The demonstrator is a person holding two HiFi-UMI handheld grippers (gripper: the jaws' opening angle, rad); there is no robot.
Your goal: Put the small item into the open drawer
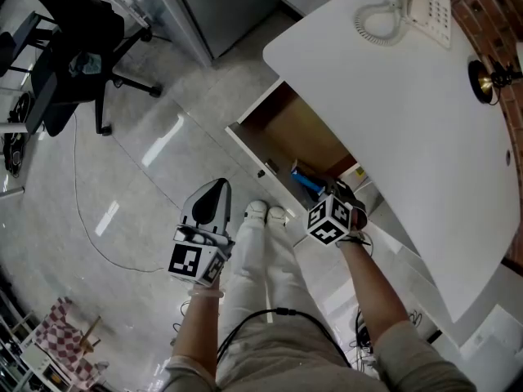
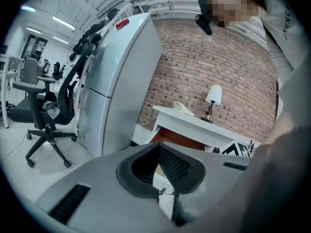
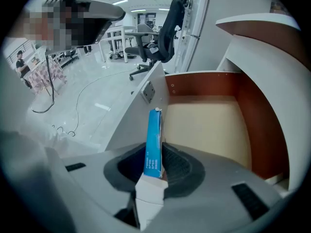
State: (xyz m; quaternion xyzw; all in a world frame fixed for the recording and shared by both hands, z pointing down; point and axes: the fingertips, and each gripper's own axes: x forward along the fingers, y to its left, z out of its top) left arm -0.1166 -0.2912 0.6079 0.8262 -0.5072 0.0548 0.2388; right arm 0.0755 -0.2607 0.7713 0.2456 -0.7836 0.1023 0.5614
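Glossy pale floor tile (image 1: pixel 122 178) lies open across the left half of the head view, crossed only by a thin black cable (image 1: pixel 98 219), with a black office chair (image 1: pixel 73 47) at upper left. At the right, the white desk top (image 1: pixel 409 96) overhangs the pulled-out drawer with brown walls (image 3: pixel 204 84), whose pale bottom lies bare and roomy. The right gripper (image 3: pixel 155 153) is clamped on the narrow blue cardboard box (image 3: pixel 154 142), its pads against both sides. The box stands on edge over the drawer's near part, just beside the white front panel (image 3: pixel 141 106), its white end flap toward the camera. Print runs down its blue side, too small to read. The left gripper (image 1: pixel 216 188) hangs over the floor at centre with its jaws together and empty, well apart from the drawer. Both grippers' cubes carry black-and-white square markers.
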